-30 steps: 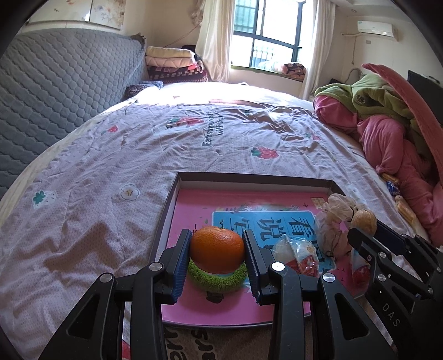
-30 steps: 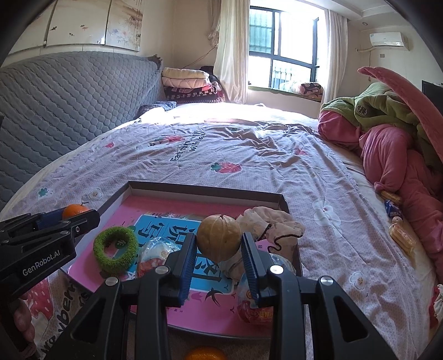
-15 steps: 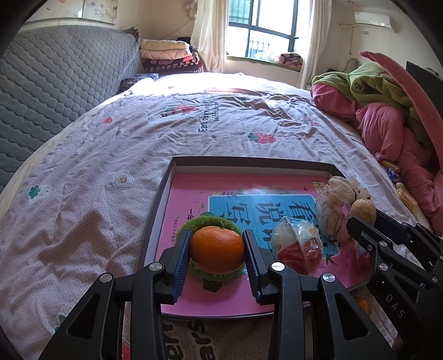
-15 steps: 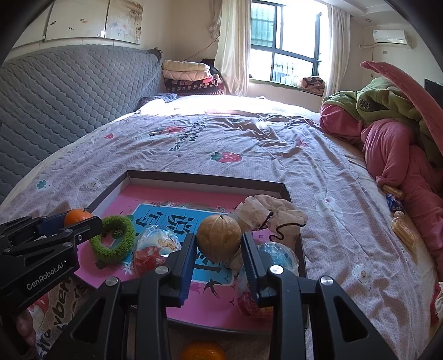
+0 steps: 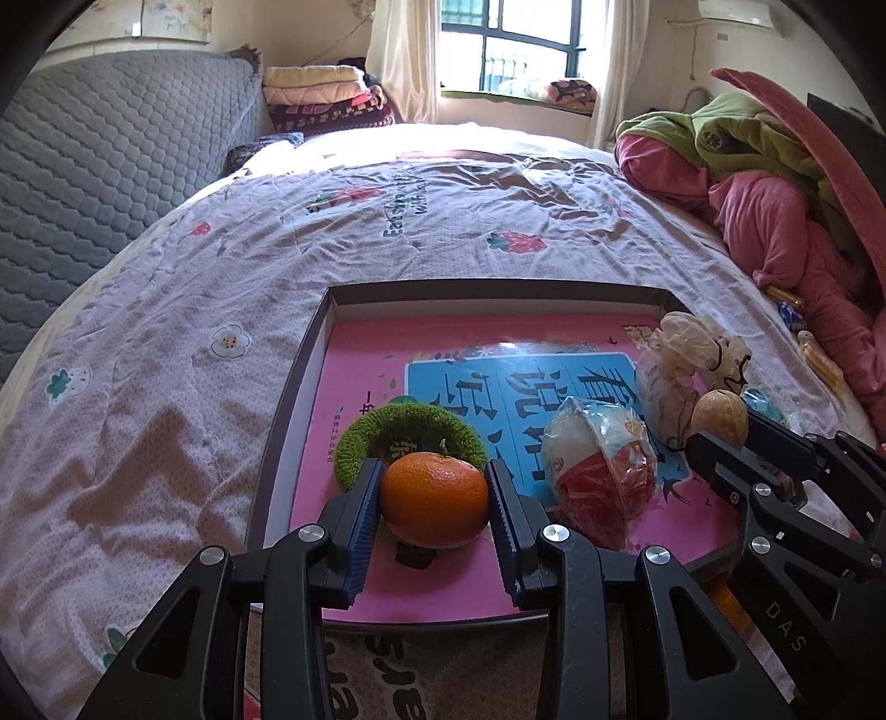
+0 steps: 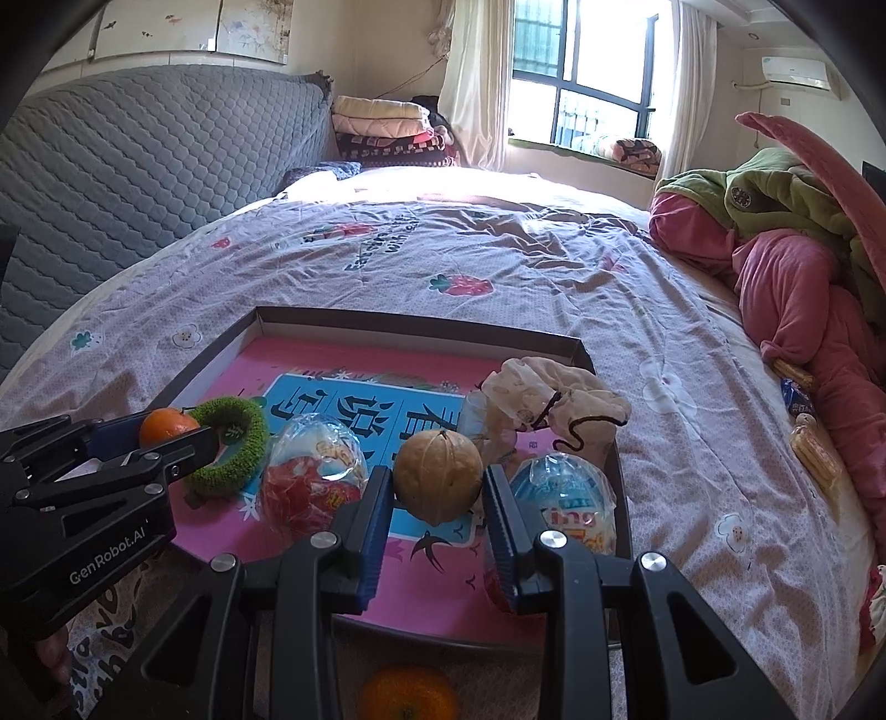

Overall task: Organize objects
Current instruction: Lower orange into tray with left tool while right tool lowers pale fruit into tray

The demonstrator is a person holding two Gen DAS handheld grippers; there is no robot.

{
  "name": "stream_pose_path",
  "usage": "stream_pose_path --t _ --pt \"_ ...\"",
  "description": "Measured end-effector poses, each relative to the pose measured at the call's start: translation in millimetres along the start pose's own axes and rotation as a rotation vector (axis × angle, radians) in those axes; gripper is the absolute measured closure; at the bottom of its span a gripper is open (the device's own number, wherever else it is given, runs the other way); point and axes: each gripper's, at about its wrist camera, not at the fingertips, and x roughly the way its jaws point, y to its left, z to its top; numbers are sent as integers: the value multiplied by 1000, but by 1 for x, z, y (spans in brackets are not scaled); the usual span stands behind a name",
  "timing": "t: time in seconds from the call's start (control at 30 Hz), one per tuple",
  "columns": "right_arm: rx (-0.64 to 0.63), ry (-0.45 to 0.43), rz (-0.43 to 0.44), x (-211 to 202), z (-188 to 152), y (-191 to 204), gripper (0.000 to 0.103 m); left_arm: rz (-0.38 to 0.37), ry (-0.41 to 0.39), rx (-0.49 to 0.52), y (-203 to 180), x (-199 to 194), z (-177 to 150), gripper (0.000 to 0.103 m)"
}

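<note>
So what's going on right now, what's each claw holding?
Left gripper shut on orange, over green ring. Right gripper shut on walnut, over pink tray. Wrapped egg toys crowd beneath.

Daylight pours in through the window (image 5: 520, 52) at the far wall, blowing out its panes and the strip of bed (image 5: 443, 144) just below it. Nearer the cameras, away from the window, the sheet is evenly lit with soft fold shadows. Both views are sharp at centre, with strong fisheye bending and black vignetted corners.
</note>
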Motion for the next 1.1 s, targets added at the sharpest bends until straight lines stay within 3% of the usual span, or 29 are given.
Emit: stream_pose_path --t 1.1 --pt "-55 102 7 28 -10 10 70 -3 54 72 -23 17 -3 65"
